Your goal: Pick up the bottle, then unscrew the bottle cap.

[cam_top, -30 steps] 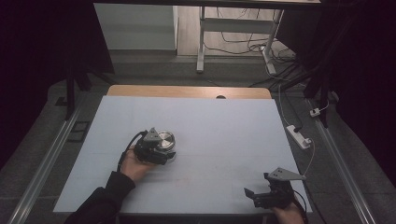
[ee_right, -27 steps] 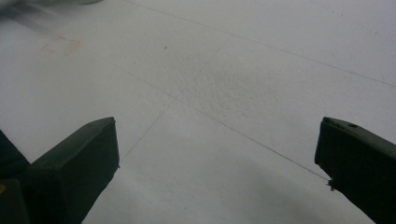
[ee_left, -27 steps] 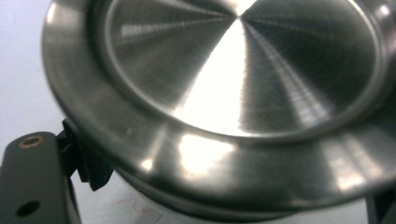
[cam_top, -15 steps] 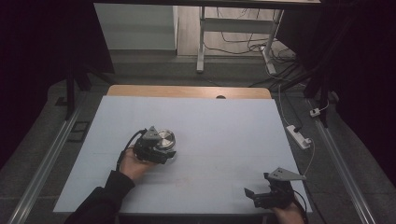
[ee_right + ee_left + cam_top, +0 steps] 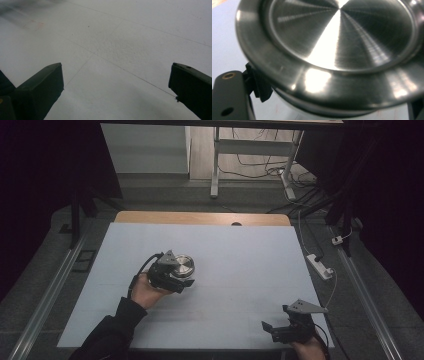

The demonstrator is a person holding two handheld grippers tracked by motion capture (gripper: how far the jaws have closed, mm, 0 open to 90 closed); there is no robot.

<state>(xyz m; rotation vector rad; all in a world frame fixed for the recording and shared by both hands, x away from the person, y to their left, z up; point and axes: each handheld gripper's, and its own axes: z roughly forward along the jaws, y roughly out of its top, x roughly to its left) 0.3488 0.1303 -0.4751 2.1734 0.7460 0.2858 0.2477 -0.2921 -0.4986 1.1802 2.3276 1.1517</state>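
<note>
1. Black and parted wide, the fingers of the right gripper (image 5: pixel 276 330) hold nothing; it sits at the desk's near right corner, and in the right gripper view the bare pale covering lies between its fingers (image 5: pixel 40 85).
2. Farther in on the left side, the left hand (image 5: pixel 145 290) holds the left gripper (image 5: pixel 181 281) against a round steel container (image 5: pixel 181 265) that stands on the desk, left of centre.
3. In the left gripper view the container's brushed, shiny top (image 5: pixel 342 32) and broad rim loom close; what it holds inside cannot be seen. One finger's pad (image 5: pixel 260 85) sits just under the rim at the left, the other finger shows dark at the right edge, so the fingers bracket the container; whether they press it I cannot tell.
4. The desk (image 5: pixel 240 250) wears a pale blue-white sheet, with a strip of bare wood (image 5: pixel 200 218) along the far edge.
5. To the right, a white power strip (image 5: pixel 320 266) lies on the grey floor.
6. Beyond the desk stand white frame legs (image 5: pixel 216 165) with cables (image 5: pixel 260 167) on the floor; the room's sides are dark.
</note>
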